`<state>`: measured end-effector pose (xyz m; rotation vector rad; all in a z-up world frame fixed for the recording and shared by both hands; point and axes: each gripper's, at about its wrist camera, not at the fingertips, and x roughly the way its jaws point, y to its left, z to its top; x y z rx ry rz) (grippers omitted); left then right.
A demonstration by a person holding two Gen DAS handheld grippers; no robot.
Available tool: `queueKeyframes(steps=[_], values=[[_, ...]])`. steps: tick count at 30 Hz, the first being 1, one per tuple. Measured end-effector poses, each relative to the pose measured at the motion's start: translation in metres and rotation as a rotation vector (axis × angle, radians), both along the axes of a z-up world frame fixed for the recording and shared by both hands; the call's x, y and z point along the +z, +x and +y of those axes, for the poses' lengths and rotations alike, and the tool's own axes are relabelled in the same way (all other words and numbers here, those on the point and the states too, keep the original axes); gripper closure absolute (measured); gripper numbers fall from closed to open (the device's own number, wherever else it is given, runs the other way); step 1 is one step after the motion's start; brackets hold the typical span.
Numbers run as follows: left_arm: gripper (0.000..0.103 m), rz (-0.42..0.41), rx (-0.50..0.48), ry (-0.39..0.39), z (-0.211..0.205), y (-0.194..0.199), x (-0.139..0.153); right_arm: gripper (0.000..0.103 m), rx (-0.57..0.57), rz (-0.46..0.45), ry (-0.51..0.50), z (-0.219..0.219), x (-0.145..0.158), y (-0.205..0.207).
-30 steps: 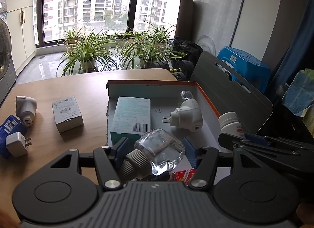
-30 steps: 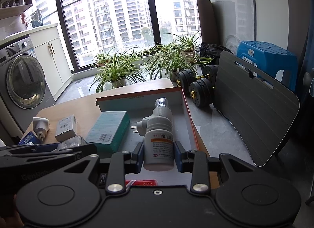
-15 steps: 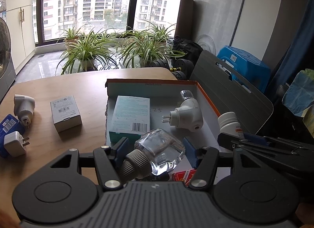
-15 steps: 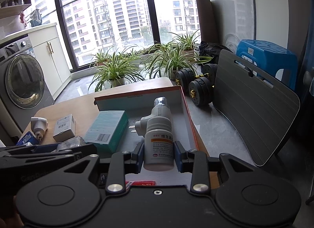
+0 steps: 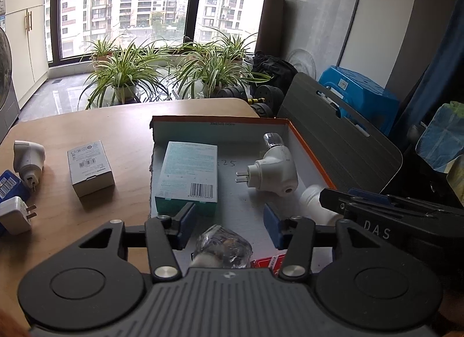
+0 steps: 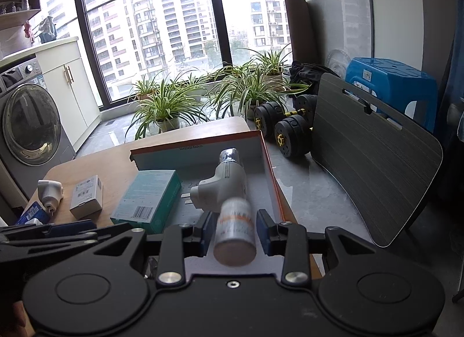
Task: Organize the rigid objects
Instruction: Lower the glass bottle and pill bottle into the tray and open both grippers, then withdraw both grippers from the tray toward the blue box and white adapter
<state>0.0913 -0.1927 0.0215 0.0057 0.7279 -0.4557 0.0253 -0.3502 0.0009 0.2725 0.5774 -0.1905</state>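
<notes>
Both grippers released: left gripper [image 5: 229,222] above clear refill bottle [image 5: 223,247]; blurred pill bottle [image 6: 235,231] apparently loose inside right gripper [image 6: 233,231].

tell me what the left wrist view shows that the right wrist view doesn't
Only the left wrist view: the clear bottle and the red packet beside it, at the near end of the orange-edged box.
Only the right wrist view: the washing machine with its whole door and knob, and a wall shelf.
Both: the box, the teal carton, the white plug adapter, the white pill bottle, and the small grey box on the table.
</notes>
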Motion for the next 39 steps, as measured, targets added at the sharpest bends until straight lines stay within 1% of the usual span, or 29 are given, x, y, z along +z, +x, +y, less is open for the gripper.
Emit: queueKeyframes(steps=[6, 8, 10, 11, 13, 15, 17, 19, 22, 25, 28, 39], values=[[0.052, -0.001, -0.014, -0.01, -0.004, 0.004, 0.0, 0.056, -0.02, -0.02, -0.005, 0.001, 0.01, -0.012], [0.05, 0.001, -0.007, -0.02, -0.001, 0.004, 0.001, 0.05, -0.023, -0.027, -0.01, 0.002, 0.014, -0.017], [0.048, -0.001, 0.008, -0.02, 0.005, 0.005, 0.003, 0.039, -0.021, -0.036, -0.02, 0.003, 0.022, -0.015], [0.046, -0.001, 0.019, -0.021, 0.008, 0.006, 0.005, 0.038, -0.019, -0.04, -0.026, 0.005, 0.024, -0.018], [0.041, -0.002, 0.046, -0.025, 0.017, 0.007, 0.008, 0.033, -0.01, -0.045, -0.04, 0.01, 0.029, -0.012], [0.04, -0.002, 0.068, -0.021, 0.025, 0.007, 0.011, 0.025, 0.002, -0.048, -0.046, 0.016, 0.033, -0.013], [0.03, -0.007, 0.095, -0.016, 0.034, 0.006, 0.016, 0.024, 0.022, -0.053, -0.044, 0.02, 0.038, -0.006], [0.026, -0.018, 0.121, -0.011, 0.042, 0.004, 0.019, 0.022, 0.045, -0.054, -0.044, 0.028, 0.04, -0.008], [0.018, -0.025, 0.153, 0.005, 0.055, 0.001, 0.022, 0.019, 0.08, -0.048, -0.056, 0.045, 0.044, -0.001], [0.014, -0.021, 0.185, 0.014, 0.07, -0.001, 0.022, 0.018, 0.118, -0.043, -0.054, 0.059, 0.047, 0.0], [0.009, -0.027, 0.217, 0.022, 0.085, -0.004, 0.021, 0.017, 0.151, -0.039, -0.062, 0.074, 0.05, 0.003], [0.007, -0.014, 0.338, 0.024, 0.145, -0.008, 0.016, 0.016, 0.257, -0.019, -0.087, 0.117, 0.056, 0.019]])
